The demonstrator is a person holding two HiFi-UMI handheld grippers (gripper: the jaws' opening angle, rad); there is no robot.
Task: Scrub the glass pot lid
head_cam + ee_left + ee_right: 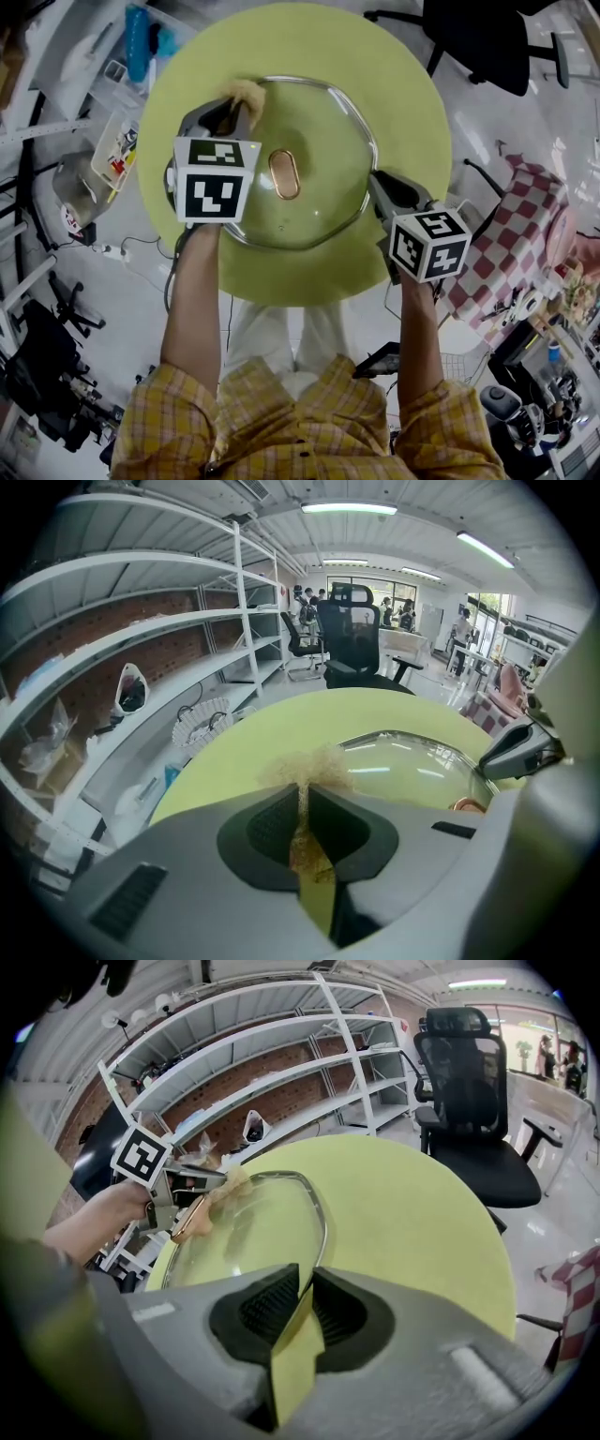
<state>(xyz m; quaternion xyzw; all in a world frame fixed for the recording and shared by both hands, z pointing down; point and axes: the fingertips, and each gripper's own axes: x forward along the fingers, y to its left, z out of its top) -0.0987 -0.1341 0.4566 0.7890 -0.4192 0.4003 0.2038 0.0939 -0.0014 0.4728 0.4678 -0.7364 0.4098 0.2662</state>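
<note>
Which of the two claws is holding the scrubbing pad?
The left claw: its jaws pinch a fuzzy tan pad at the glass lid's far edge. The right claw only clamps the lid's rim.

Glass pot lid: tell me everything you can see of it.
The glass pot lid is round, clear and domed, with a metal rim and a copper-coloured oval knob at its centre. It sits knob up on the yellow-green table. The right tool is shut on its right rim; the left tool holds a tan scrubber against its far rim.

Edge of glass lid (314, 141) hidden under left gripper (234, 106), scouring pad (247, 91) half buried between its jaws; distant people (464, 626) too small
</note>
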